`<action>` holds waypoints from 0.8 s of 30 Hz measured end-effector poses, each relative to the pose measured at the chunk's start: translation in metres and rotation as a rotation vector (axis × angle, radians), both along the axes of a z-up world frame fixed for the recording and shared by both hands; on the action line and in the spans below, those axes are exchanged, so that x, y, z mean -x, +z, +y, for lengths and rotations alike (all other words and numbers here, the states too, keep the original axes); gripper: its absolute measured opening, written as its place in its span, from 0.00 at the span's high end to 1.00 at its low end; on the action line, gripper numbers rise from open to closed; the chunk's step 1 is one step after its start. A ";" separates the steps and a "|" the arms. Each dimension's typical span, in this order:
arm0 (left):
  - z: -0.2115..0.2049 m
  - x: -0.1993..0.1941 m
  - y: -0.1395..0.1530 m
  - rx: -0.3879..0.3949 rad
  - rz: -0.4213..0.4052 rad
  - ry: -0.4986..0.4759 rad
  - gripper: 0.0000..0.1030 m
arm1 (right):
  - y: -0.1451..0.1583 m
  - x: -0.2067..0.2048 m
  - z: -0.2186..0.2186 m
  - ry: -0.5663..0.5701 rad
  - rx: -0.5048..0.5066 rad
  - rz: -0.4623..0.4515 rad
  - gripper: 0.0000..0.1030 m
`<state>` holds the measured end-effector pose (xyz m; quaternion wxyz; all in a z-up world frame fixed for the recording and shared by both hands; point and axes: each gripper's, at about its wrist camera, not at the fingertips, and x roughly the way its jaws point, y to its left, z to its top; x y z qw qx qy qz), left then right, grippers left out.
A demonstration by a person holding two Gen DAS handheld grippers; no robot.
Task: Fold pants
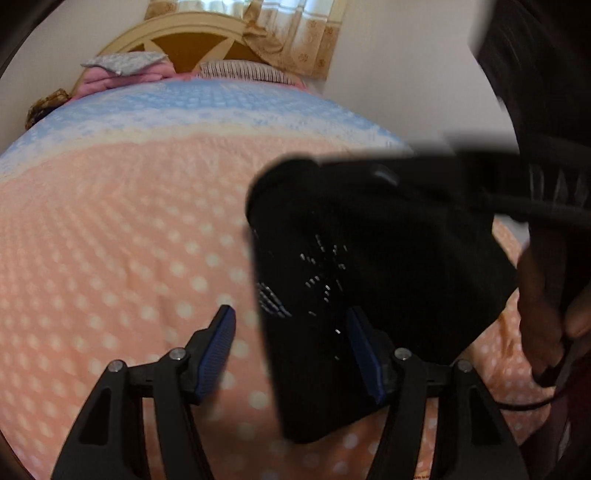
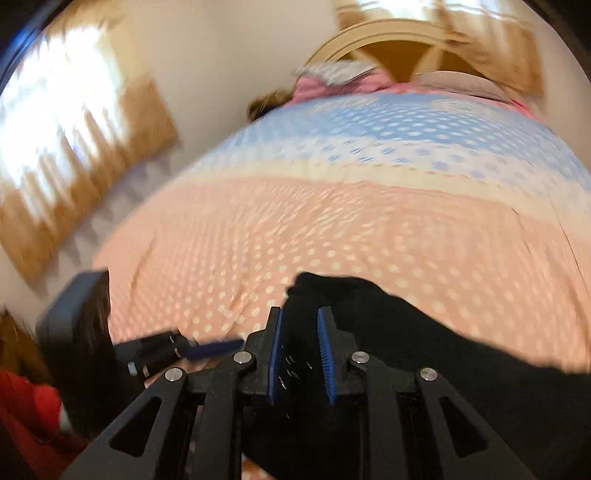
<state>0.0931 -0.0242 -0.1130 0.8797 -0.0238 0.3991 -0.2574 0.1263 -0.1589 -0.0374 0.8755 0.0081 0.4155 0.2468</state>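
Gripping a thickness of the black pants, my right gripper had its jaws drawn narrow with dark cloth pinched between the blue pads. My left gripper had its jaws spread wide and held nothing; the pants hung in front of its right-side pad, a loose edge dangling past it, and only bedspread showed in the gap.

Judging from this, the fold was barely begun or mid-way: the garment was bunched and lifted off the bed rather than lying flat, no neat crease showed, and my left jaws had yet to take a hold. Laying it out, doubling it and smoothing it all seemed left to do, though motion blur hid much of the cloth's shape.

Beyond the jaws stretched the bed, its spotted peach cover turning blue farther off, with nothing else lying on the near part. At the far end sat pillows, some pink bedding, the headboard and a curtain. A black cable crossing to the right of my left jaws might snag the cloth.
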 end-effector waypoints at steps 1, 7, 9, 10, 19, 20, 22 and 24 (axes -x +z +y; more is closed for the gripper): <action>-0.002 0.002 -0.002 0.001 -0.023 0.012 0.35 | -0.004 -0.007 0.014 0.034 0.063 0.006 0.67; -0.013 0.015 -0.013 -0.031 -0.104 0.027 0.35 | -0.057 -0.040 0.051 0.011 0.414 0.048 0.47; -0.014 0.016 -0.014 -0.029 -0.099 0.036 0.36 | -0.060 -0.051 0.048 -0.014 0.407 0.083 0.42; -0.016 0.017 -0.014 -0.031 -0.099 0.038 0.36 | -0.062 -0.062 0.043 -0.044 0.380 0.126 0.39; -0.016 0.029 -0.014 -0.030 -0.130 0.046 0.36 | -0.034 -0.091 -0.006 -0.276 0.129 0.164 0.47; -0.016 0.033 -0.015 -0.033 -0.134 0.054 0.36 | -0.029 -0.086 -0.007 -0.265 0.109 0.165 0.47; -0.011 0.037 -0.016 -0.032 -0.138 0.063 0.36 | -0.020 -0.075 0.002 -0.183 0.092 0.168 0.47; -0.011 0.039 -0.016 -0.033 -0.144 0.065 0.36 | -0.022 -0.064 0.019 -0.073 0.138 0.183 0.47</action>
